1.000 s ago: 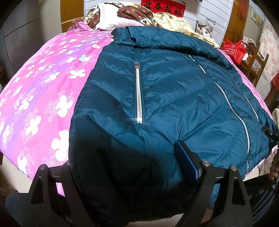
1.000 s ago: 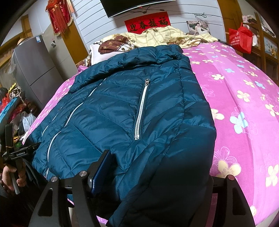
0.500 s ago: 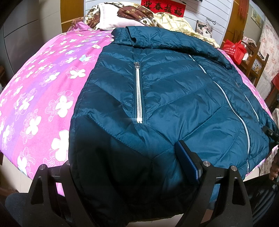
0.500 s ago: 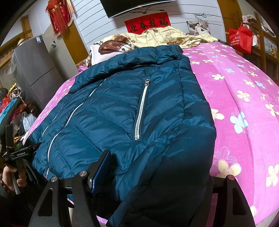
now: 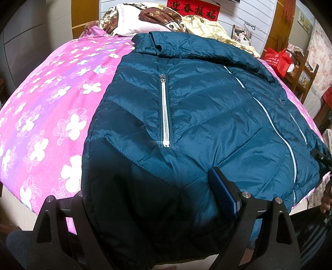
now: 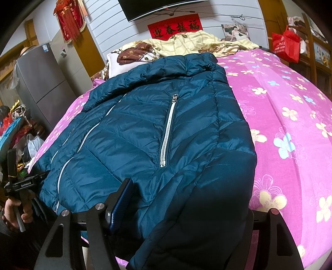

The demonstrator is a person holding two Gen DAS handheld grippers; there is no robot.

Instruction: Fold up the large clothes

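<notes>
In the left wrist view, a teal quilted jacket (image 5: 207, 116) is seen laid flat, front up, across a bed covered by a pink flowered bedspread (image 5: 47, 116). Its collar lies toward the pillows (image 5: 132, 18) at the head of the bed, and its hem hangs over the near edge. The left gripper (image 5: 157, 199) is spread wide around the jacket's lower left corner, with the hem fabric bunched between the two fingers; one blue pad (image 5: 223, 191) is pressed against the cloth, while the other finger is hidden behind the fabric. A silver pocket zipper (image 5: 165, 112) runs straight up the panel just above the gripper, and the long front zipper (image 5: 276, 133) is seen to the right of it. A red bag (image 5: 278, 59) is hung at the far right.

In the right wrist view, the same jacket is seen from its other lower corner. The right gripper (image 6: 186, 209) is likewise held wide around the hem there, with the cloth filling the gap; its left pad (image 6: 121, 204) is laid against the fabric, and the other finger is covered by the hanging corner. A second pocket zipper (image 6: 167, 133) is shown above it. At the far left edge, the other gripper tool is seen held in a hand (image 6: 14, 214). A grey refrigerator (image 6: 41, 79) is placed beside the bed, and a red banner (image 6: 175, 27) is fixed on the wall.
</notes>
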